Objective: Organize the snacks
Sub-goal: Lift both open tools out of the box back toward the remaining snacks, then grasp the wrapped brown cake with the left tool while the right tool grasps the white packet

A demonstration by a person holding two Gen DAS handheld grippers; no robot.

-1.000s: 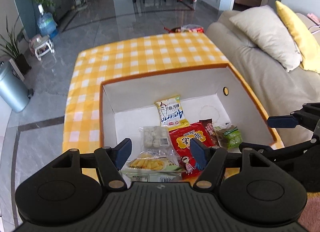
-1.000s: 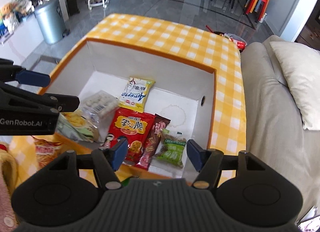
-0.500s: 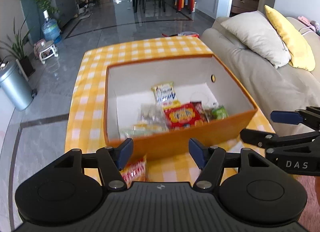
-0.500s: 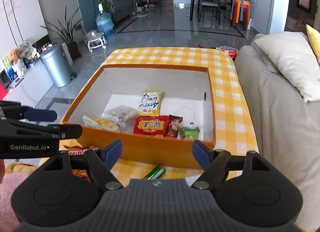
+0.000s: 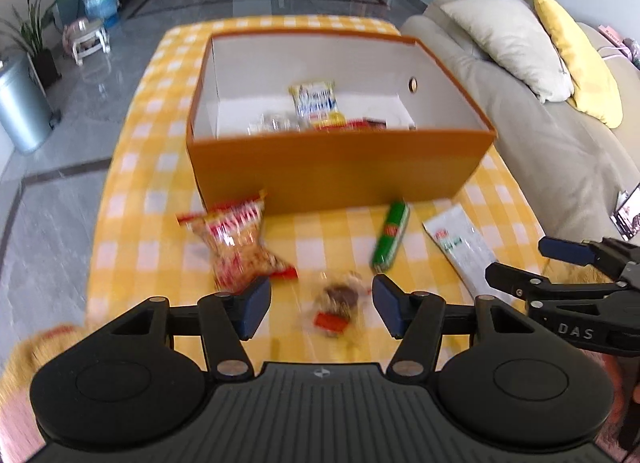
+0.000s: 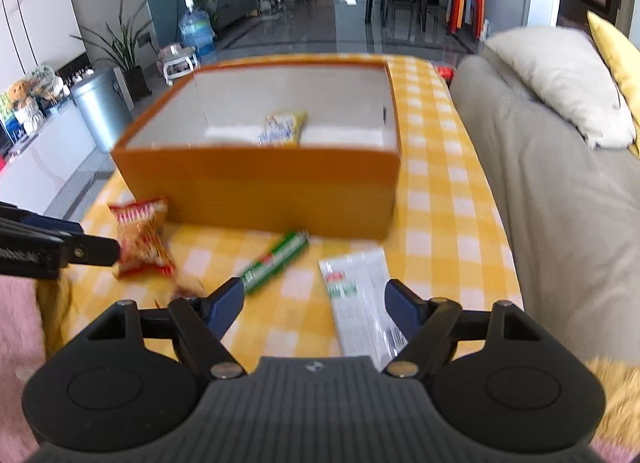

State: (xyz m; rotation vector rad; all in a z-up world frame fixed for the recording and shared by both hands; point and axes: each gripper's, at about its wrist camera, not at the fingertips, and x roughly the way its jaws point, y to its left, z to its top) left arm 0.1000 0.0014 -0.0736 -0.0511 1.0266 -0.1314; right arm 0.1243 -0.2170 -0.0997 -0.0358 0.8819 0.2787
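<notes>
Orange cardboard, white inside: the box [image 5: 336, 179] stands in the middle of my yellow-checked counter [image 5: 132, 167], and a few packets already lie on its floor, a yellow-and-white one [image 5: 314, 99] the clearest. The rest of the snacks lie loose on the cloth in front of its near wall. A small clear wrapper with something brown inside [image 5: 336, 303] sits between the fingers of my left claw [image 5: 322, 309], below them, and nothing touches it; those jaws are closing as I watch, with no pad on the wrapper. Just left of that claw is the red-and-white bag [image 5: 240, 243], with the green stick [image 5: 390, 239] to its right, leaning toward the box. My right claw [image 6: 316, 305] stands open and empty over the white packet [image 6: 356, 295], which lies lengthwise between its fingers, nearer the right one. In the right wrist view the green stick [image 6: 276, 261] lies just ahead of the left finger. A beige sofa [image 6: 560, 199] borders the counter on the right.
</notes>
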